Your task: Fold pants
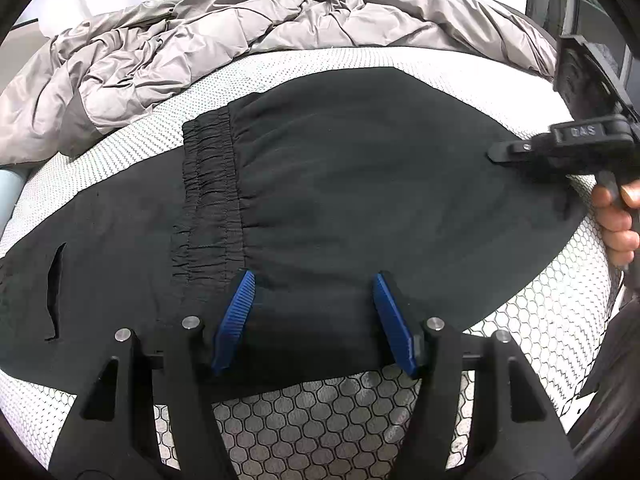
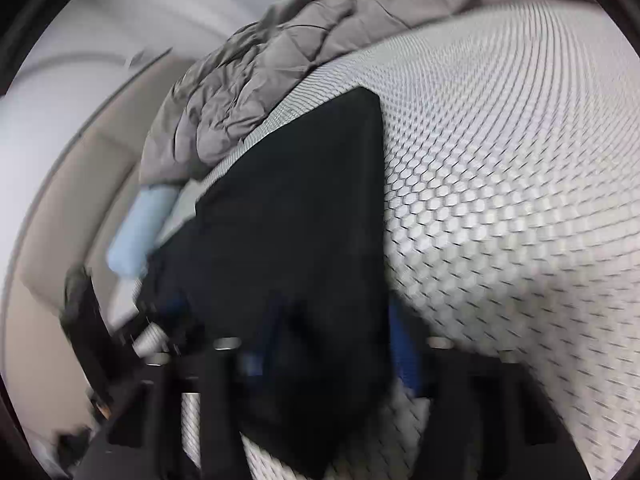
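A bed fills both views, its mattress (image 1: 360, 412) covered in a white fabric with a dark honeycomb pattern. A rumpled grey quilt (image 1: 192, 40) is heaped along the far side of the mattress, and in the right wrist view a pale blue pillow (image 2: 136, 232) shows near the bed's edge.

The black pants (image 1: 360, 184) lie spread flat on the mattress, folded over on themselves so that the gathered elastic waistband (image 1: 208, 196) rests on top of another dark layer. A pocket slit (image 1: 56, 288) shows in that lower layer at the left.

The left claw (image 1: 314, 320) is down at the near edge of the pants, its blue pads (image 1: 236, 320) standing well apart with the cloth lying between them; the pads do not press on it, so this claw is open.

The right claw (image 1: 496, 156) reaches in low over the right end of the pants, with a hand (image 1: 618, 220) on its handle. Its own view is blurred, with black cloth between the blue pads (image 2: 404, 344). I cannot tell whether they pinch it.
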A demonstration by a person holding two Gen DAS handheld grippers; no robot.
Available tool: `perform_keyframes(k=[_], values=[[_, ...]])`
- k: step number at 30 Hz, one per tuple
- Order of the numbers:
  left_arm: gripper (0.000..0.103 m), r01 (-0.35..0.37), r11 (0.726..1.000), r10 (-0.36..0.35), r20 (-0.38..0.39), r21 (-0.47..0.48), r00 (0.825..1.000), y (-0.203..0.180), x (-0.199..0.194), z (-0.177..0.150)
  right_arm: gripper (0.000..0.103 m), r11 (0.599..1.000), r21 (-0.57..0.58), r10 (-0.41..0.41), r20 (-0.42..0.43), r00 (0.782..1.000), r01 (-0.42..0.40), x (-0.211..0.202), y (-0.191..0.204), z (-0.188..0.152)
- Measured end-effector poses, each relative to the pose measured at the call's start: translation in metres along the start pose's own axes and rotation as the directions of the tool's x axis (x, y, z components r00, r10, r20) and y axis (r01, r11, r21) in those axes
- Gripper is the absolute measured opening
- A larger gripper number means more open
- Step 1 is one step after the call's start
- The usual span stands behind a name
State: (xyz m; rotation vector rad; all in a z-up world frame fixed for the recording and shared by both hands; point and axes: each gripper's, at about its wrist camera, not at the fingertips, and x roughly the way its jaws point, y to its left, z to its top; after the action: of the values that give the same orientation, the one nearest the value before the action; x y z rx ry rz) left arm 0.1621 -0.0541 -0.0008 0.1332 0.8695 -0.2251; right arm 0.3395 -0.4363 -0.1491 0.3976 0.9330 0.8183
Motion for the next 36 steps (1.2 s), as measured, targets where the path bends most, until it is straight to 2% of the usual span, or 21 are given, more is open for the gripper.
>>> perform_keyframes(k=[1,3,4,6,8,10,12,14,16,17,19,22,23,24,26,28,30,32,33,35,36], values=[[0.059,0.005,1.000,-0.005,0.002,-0.006,1.000,0.000,0.000,0.000,0.013,1.000,0.004,-0.008,-0.001,1.000,0.008,0.003,0.003,0.007],[0.059,0.018,1.000,-0.018,0.004,-0.016,1.000,0.002,-0.001,0.001,0.007,1.000,-0.020,-0.022,0.039,0.999,0.022,0.000,0.014,0.012],[0.059,0.016,1.000,-0.016,0.003,-0.019,1.000,0.001,-0.001,0.001,0.007,0.999,-0.036,-0.034,0.086,0.996,0.038,-0.010,0.024,0.014],[0.059,0.006,1.000,-0.006,0.001,-0.006,1.000,-0.002,0.001,0.001,0.007,0.994,-0.080,-0.072,0.096,0.993,0.080,-0.015,0.035,0.014],[0.059,0.005,1.000,-0.005,-0.002,-0.004,1.000,-0.001,0.000,0.001,0.016,0.967,-0.134,-0.215,0.021,0.976,0.216,0.006,0.035,0.009],[0.059,0.024,0.999,-0.025,-0.009,-0.023,1.000,0.003,-0.006,0.002,0.017,0.969,-0.108,-0.223,0.003,0.975,0.222,0.015,0.030,0.007],[0.059,0.032,0.998,-0.032,-0.002,-0.053,0.999,0.014,-0.021,0.002,0.027,0.968,-0.106,-0.228,0.023,0.973,0.229,0.003,0.035,0.011],[0.061,0.020,0.992,-0.014,0.046,-0.125,0.999,0.041,-0.044,-0.002,0.057,0.952,-0.116,-0.273,0.089,0.958,0.282,-0.016,0.039,0.011],[0.071,-0.027,0.971,0.047,0.080,-0.236,0.996,0.083,-0.065,-0.011,0.073,0.953,-0.099,-0.270,0.143,0.952,0.285,-0.034,0.039,0.011],[0.076,-0.062,0.953,0.091,0.088,-0.297,0.992,0.103,-0.075,-0.017,0.074,0.958,-0.087,-0.260,0.156,0.953,0.275,-0.041,0.038,0.012],[0.081,-0.135,0.874,0.195,0.084,-0.466,0.977,0.158,-0.096,-0.037,0.074,0.967,-0.052,-0.239,0.163,0.957,0.250,-0.060,0.033,0.009],[0.082,-0.167,0.711,0.260,0.035,-0.684,0.965,0.228,-0.121,-0.077,0.074,0.977,-0.033,-0.202,0.170,0.965,0.211,-0.071,0.031,0.008],[0.082,-0.150,0.648,0.252,0.024,-0.747,0.967,0.250,-0.128,-0.093,0.074,0.976,-0.041,-0.202,0.165,0.965,0.212,-0.071,0.032,0.006],[0.082,-0.118,0.604,0.228,0.030,-0.788,0.973,0.264,-0.132,-0.104,0.074,0.975,-0.049,-0.204,0.160,0.966,0.215,-0.072,0.033,0.004],[0.082,-0.024,0.546,0.145,0.066,-0.838,0.987,0.283,-0.135,-0.124,0.074,0.974,-0.072,-0.202,0.152,0.968,0.214,-0.067,0.040,0.005],[0.082,0.058,0.488,0.088,0.115,-0.871,0.989,0.293,-0.129,-0.135,0.074,0.974,-0.085,-0.195,0.145,0.970,0.209,-0.063,0.043,0.005],[0.082,0.123,0.441,0.037,0.155,-0.889,0.987,0.298,-0.115,-0.137,0.074,0.975,-0.091,-0.188,0.139,0.972,0.202,-0.057,0.046,0.005],[0.079,0.153,0.428,0.004,0.171,-0.891,0.985,0.298,-0.100,-0.134,0.074,0.975,-0.098,-0.183,0.136,0.974,0.197,-0.051,0.049,0.006],[0.077,0.127,0.427,0.030,0.154,-0.895,0.988,0.299,-0.090,-0.127,0.074,0.976,-0.100,-0.182,0.135,0.974,0.196,-0.050,0.050,0.006],[0.057,0.039,0.436,0.103,0.093,-0.899,0.990,0.297,-0.077,-0.118,0.074,0.977,-0.098,-0.178,0.134,0.975,0.192,-0.046,0.051,0.006],[0.053,-0.006,0.445,0.133,0.059,-0.896,0.989,0.297,-0.072,-0.111,0.074,0.977,-0.096,-0.179,0.130,0.975,0.192,-0.043,0.052,0.007]])
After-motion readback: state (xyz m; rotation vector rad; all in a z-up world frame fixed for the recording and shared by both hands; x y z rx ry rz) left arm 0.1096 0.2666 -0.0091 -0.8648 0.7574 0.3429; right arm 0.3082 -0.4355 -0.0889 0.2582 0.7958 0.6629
